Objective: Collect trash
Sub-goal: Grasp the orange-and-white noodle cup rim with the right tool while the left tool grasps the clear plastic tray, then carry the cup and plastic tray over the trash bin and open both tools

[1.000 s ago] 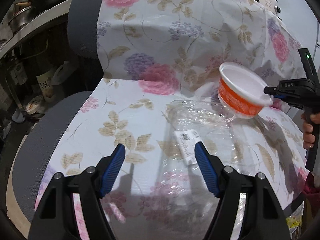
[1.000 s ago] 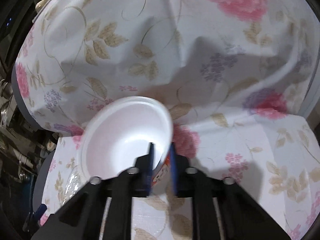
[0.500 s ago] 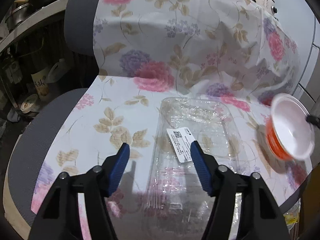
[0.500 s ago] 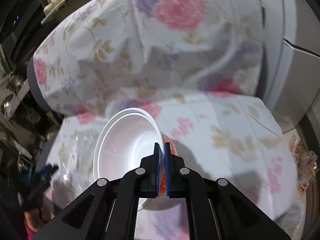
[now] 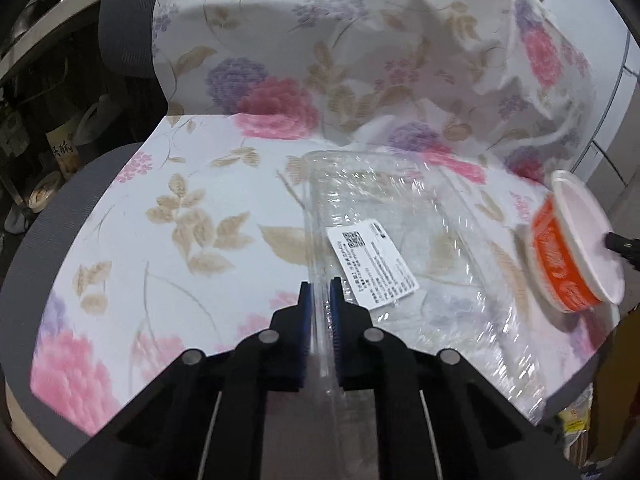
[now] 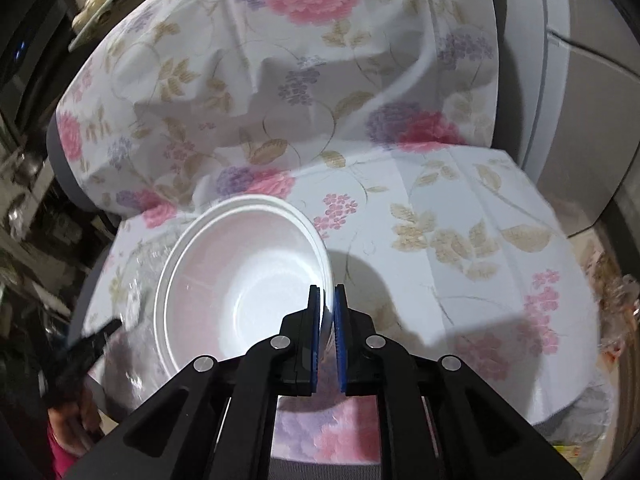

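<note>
A clear plastic tray (image 5: 392, 208) with a white label (image 5: 372, 264) lies on the flower-print chair seat (image 5: 192, 216). My left gripper (image 5: 320, 300) is shut on the tray's left rim. An empty noodle bowl (image 5: 568, 256), orange outside and white inside, hangs tilted at the seat's right edge. My right gripper (image 6: 327, 308) is shut on the bowl's rim (image 6: 324, 264); the bowl's white inside (image 6: 248, 292) faces that camera. The tray shows faintly at left in the right wrist view (image 6: 136, 280).
The chair back (image 5: 360, 48) is draped in the same floral cloth. Dark shelves with bottles and jars (image 5: 60, 148) stand to the left. A grey cabinet (image 6: 580, 128) stands to the right, with a plastic bag (image 6: 616, 292) beside the seat.
My left gripper moved forward and shut on the tray's rim; it was open before. My right gripper carried the bowl rightward and down toward the seat's right edge.
</note>
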Tool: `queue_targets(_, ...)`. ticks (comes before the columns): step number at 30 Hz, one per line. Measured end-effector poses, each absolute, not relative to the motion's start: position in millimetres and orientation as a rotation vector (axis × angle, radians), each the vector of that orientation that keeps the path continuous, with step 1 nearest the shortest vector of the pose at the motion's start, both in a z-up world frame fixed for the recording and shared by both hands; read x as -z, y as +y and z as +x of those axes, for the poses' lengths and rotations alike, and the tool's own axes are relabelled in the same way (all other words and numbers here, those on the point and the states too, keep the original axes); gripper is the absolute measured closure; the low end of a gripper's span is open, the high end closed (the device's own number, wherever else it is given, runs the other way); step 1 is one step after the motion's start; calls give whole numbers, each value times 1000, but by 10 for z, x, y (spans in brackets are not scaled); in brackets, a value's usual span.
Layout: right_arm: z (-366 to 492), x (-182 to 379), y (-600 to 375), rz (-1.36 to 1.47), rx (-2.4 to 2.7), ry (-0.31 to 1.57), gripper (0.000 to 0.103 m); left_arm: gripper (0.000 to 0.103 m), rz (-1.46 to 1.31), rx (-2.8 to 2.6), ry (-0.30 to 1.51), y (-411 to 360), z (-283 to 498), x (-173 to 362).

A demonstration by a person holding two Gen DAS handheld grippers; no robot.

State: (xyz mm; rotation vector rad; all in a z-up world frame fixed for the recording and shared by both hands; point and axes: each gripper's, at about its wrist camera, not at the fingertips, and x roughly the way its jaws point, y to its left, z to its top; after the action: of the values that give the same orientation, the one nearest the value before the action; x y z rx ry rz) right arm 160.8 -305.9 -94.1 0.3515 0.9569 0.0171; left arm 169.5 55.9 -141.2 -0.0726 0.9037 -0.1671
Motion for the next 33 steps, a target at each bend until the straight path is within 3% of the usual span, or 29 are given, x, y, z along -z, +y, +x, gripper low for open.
queue_targets(1,1629,958,-3070,363,-23,954,87,97,-78,165,897,535,1658,1393)
queue_targets(4,1603,995,-3071,386,-46,953,56,97,-80,127,870,441,1521,1345)
queue_targets(9,1514,942,-3041,389,-56,927,55,97,-87,91,840,366,1451,1321)
queue_targets(13,1569,981,-2990,378,8,930,69,97,-115,91,816,389,1436,1260)
queue_targets(15,1618,1052,-2989,391,30,935,82,98,-125,86,805,403,1419,1221)
queue_targets(16,1630,1088,-3005,413,43,934,94,98,-129,85,800,405,1409,1197)
queue_targets(17,1600,1087,-3039,455,34,911,97,98,-133,85,787,404,1387,1154)
queue_targets(23,1078,660,-3252,446,76,750,98,99,-137,158,706,182,1205,837)
queue_targets(33,-273,381,-4270,483,323,640,98,99,-76,482,624,-996,782,470)
